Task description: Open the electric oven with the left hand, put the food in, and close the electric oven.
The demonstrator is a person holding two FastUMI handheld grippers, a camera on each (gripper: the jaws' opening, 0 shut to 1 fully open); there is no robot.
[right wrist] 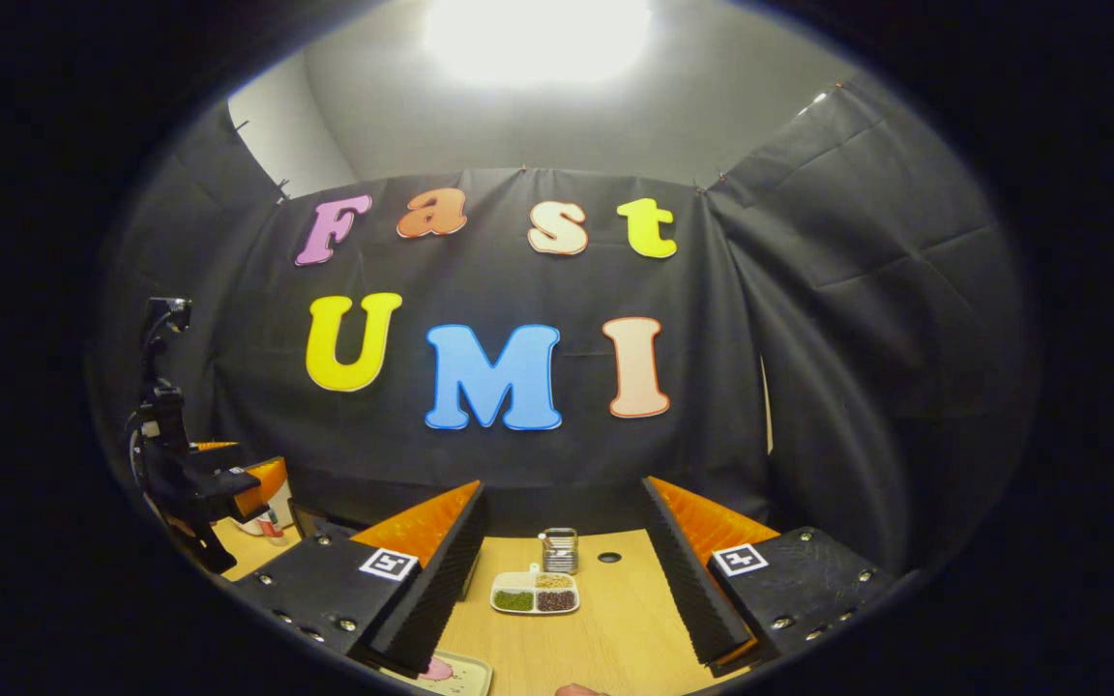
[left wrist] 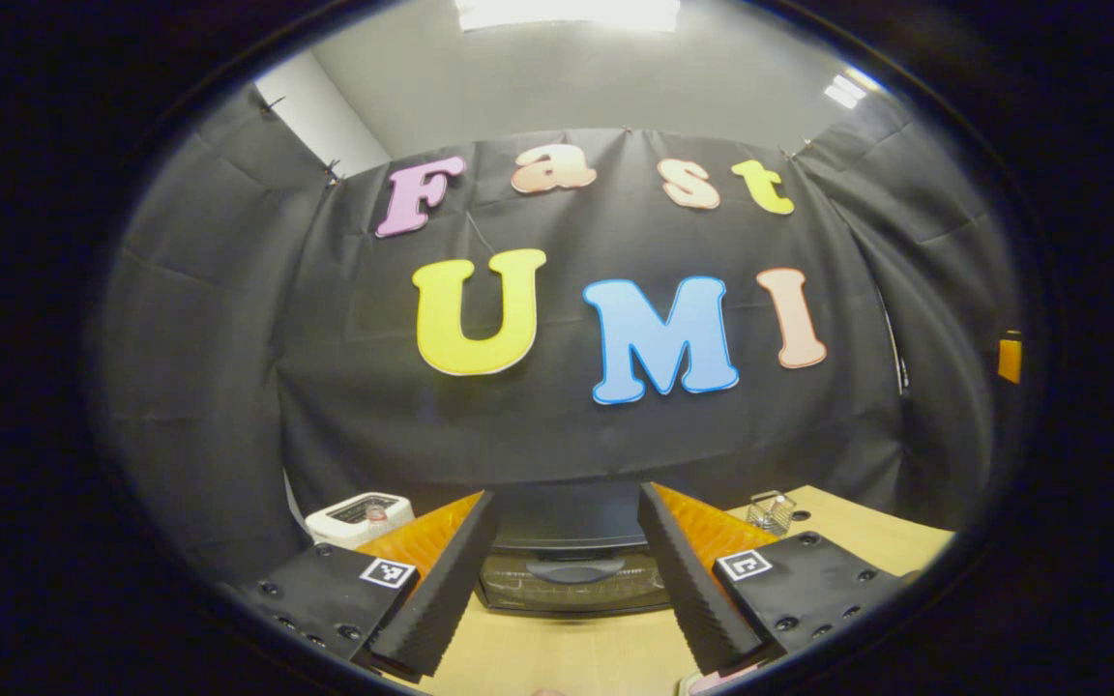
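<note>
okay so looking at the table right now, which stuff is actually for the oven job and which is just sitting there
For the job:
- electric oven, door shut, ahead of the open left gripper
- pink food on a tray, at the near table edge
- right gripper, open, holding nothing

Just lying about:
- divided dish of grains
- wire basket
- white appliance left of the oven

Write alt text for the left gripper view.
The open left gripper points at a dark electric oven, door closed, on a wooden table. A white appliance sits to its left, a small wire basket to its right.
</note>
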